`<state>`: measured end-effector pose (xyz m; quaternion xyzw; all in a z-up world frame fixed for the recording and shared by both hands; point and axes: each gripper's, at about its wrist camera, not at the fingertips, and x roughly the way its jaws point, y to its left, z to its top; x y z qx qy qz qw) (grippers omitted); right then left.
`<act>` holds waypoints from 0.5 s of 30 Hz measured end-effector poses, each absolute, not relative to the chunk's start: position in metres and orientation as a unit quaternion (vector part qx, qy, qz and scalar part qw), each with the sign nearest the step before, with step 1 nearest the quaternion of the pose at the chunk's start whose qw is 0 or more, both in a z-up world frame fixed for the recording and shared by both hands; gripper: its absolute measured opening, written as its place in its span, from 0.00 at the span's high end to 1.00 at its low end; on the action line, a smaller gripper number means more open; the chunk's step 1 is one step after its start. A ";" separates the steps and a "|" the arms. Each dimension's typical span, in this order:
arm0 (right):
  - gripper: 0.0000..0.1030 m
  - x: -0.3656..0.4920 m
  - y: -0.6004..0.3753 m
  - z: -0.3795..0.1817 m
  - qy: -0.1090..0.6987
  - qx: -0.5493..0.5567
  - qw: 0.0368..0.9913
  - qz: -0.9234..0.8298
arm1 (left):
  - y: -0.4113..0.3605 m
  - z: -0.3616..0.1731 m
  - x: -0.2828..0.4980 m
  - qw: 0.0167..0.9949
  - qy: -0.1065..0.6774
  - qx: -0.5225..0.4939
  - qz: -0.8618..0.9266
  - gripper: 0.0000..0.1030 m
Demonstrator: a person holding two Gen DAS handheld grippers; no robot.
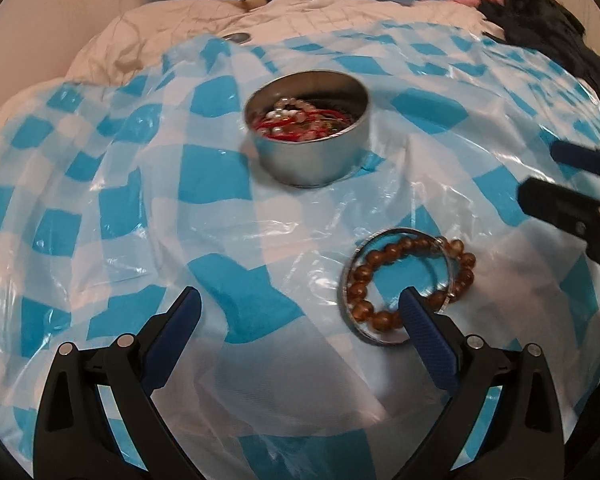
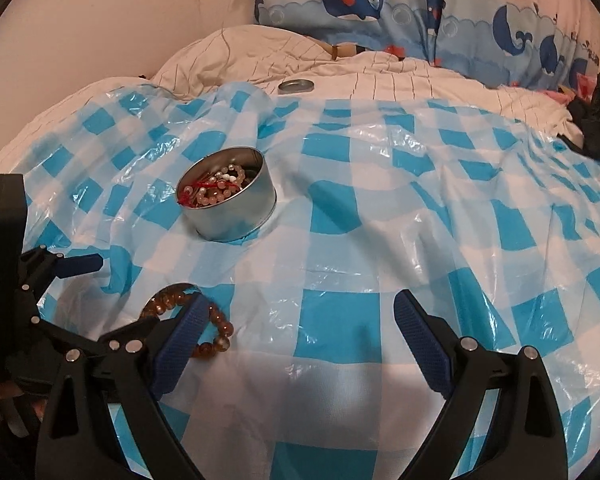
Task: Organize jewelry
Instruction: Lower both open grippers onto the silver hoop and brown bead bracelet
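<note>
A round silver tin (image 1: 312, 160) (image 2: 236, 216) stands on the blue-and-white checked plastic sheet (image 1: 180, 216) (image 2: 380, 240), holding pearl, pink and red-string bracelets. A brown bead bracelet (image 1: 408, 276) (image 2: 216, 332) lies across a silver bangle (image 1: 350, 276) in front of it. My left gripper (image 1: 300, 304) is open; its right finger tip overlaps the bracelet. My right gripper (image 2: 300, 308) is open and empty, with the bracelet just behind its left finger. It also shows at the right edge of the left wrist view (image 1: 560, 176).
The sheet lies over a cream quilt (image 2: 260, 60) on a bed. The tin's lid (image 2: 296, 86) (image 1: 236, 37) rests on the quilt behind. Whale-print pillows (image 2: 380, 4) line the back. Dark clothing (image 1: 548, 28) (image 2: 596, 120) lies at far right. A wall (image 2: 100, 20) is on the left.
</note>
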<state>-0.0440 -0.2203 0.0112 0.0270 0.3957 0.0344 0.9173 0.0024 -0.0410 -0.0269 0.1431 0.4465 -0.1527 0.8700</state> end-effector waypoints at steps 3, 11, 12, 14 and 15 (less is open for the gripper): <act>0.13 -0.043 -0.221 0.007 0.406 0.038 0.912 0.041 | -0.043 -0.025 0.005 0.874 0.441 0.133 -0.155 0.08; 0.13 -0.042 -0.195 -0.007 0.425 -0.033 0.903 0.051 | -0.045 -0.030 0.018 0.881 0.436 0.126 -0.129 0.09; 0.13 -0.042 -0.194 -0.008 0.425 -0.038 0.903 0.050 | -0.044 -0.032 0.021 0.880 0.440 0.128 -0.125 0.09; 0.13 -0.043 -0.193 -0.010 0.427 -0.044 0.902 0.049 | -0.045 -0.035 0.024 0.879 0.441 0.134 -0.122 0.09; 0.13 -0.043 -0.193 -0.011 0.428 -0.046 0.901 0.048 | -0.046 -0.036 0.024 0.879 0.442 0.135 -0.121 0.09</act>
